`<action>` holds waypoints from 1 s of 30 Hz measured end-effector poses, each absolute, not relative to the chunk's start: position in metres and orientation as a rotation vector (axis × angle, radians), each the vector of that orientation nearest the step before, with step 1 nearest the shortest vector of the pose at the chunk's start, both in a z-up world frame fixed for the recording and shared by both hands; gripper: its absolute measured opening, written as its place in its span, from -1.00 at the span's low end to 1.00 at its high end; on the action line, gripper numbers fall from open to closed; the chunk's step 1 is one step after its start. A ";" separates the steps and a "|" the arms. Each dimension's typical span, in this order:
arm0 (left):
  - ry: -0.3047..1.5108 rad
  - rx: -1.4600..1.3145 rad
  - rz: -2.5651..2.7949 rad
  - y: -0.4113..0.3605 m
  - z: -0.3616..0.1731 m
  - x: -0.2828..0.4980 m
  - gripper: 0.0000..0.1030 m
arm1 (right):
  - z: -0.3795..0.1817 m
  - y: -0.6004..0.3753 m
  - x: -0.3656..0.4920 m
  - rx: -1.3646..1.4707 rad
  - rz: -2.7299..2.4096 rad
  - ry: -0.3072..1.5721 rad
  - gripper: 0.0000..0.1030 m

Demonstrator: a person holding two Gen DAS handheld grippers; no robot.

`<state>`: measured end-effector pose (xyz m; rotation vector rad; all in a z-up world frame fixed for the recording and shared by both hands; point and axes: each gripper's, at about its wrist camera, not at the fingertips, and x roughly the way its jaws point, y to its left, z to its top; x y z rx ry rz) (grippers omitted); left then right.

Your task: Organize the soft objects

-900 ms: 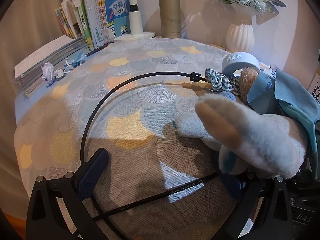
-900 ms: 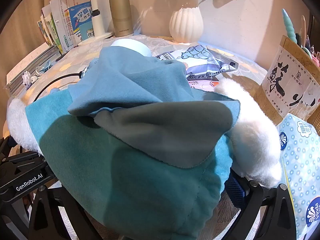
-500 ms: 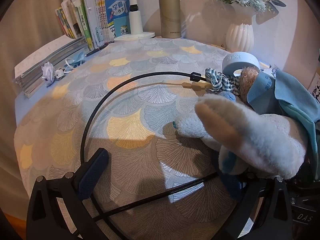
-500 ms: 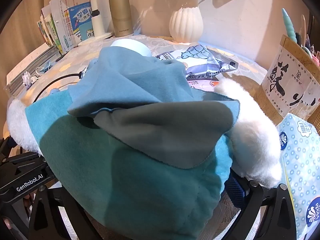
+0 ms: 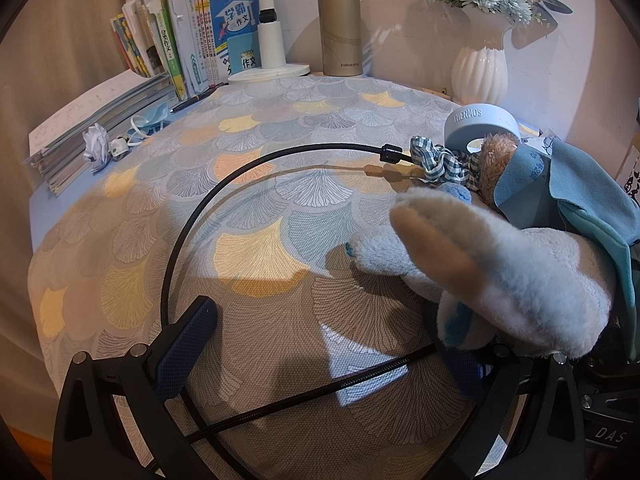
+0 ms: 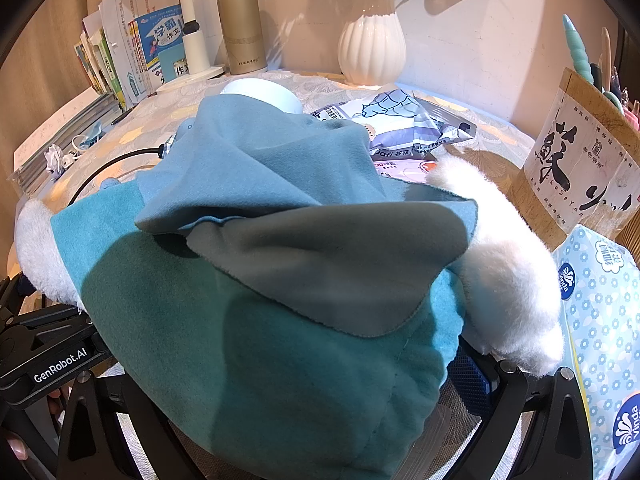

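Observation:
A white and blue plush rabbit lies at the right of the left wrist view, part covered by a teal cloth. Behind it sits a small brown teddy with a checked ribbon. My left gripper is open over the patterned tablecloth; the rabbit's head hides its right finger. In the right wrist view the teal cloth fills the middle, with a white fluffy limb poking out at the right. My right gripper stands open around this bundle, and the cloth hides its left finger.
A black cable loops across the tablecloth. Books, a lamp base, a gold flask and a white vase line the back. A tissue pack, a wooden holder and snack packets crowd the right.

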<state>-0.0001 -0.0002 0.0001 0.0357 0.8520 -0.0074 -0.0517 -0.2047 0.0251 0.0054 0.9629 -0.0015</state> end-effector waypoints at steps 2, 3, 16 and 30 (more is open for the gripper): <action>0.852 0.036 -0.007 0.000 0.000 0.000 1.00 | 0.025 -0.205 -0.052 0.006 -0.001 0.963 1.00; 0.852 0.036 -0.007 0.000 0.000 0.000 1.00 | 0.025 -0.205 -0.052 0.005 -0.002 0.963 1.00; 0.980 0.102 -0.132 -0.013 0.055 -0.017 0.99 | 0.035 -0.205 -0.053 -0.142 0.240 1.333 1.00; 1.018 0.012 -0.286 -0.058 0.127 -0.021 0.99 | 0.122 -0.216 -0.108 -0.241 0.194 1.277 0.96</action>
